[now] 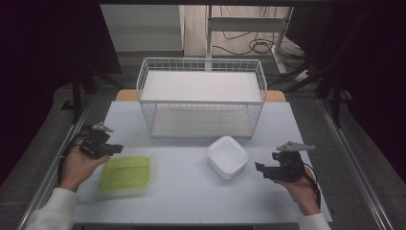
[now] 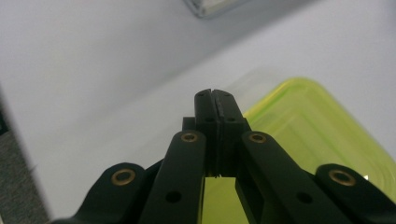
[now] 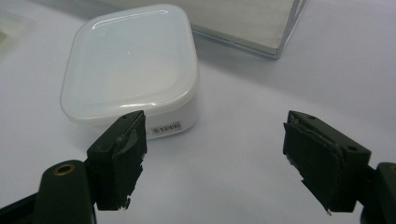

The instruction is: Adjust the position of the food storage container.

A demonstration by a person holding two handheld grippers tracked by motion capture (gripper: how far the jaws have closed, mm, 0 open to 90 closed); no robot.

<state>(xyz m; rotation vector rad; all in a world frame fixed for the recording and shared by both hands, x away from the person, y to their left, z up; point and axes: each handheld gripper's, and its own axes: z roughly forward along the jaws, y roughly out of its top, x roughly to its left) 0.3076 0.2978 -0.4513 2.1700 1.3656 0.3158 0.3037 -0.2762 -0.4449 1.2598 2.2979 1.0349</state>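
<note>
Your right claw stands released, jaws spread wide with nothing between them, and the white container sits on the table just ahead of it and a little toward its left jaw. In the right gripper view the container lies beyond the left fingertip, its labelled side facing you, while the right fingertip has only bare tabletop ahead of it. So the likely step is a grasp on that container, and the claw is not yet centred on it.

Shift the right claw sideways toward its own left jaw until the container's near wall sits midway between the two pads, then ease forward. The lid looks smooth and rounded at the corners (a glossy plastic, probably slippery), so aim to bring the pads against two flat opposite walls rather than across a corner, and keep the jaws low, near the table, so they bite the body and not just the lid's rim. Close slowly; a light box like this may skate away if one pad arrives first.

Your left claw is clenched on nothing, jaws pressed together, hovering just over the near edge of the green container, which lies right below and ahead of its tips. Behind both containers stands the wire basket, well ahead of either claw.
</note>
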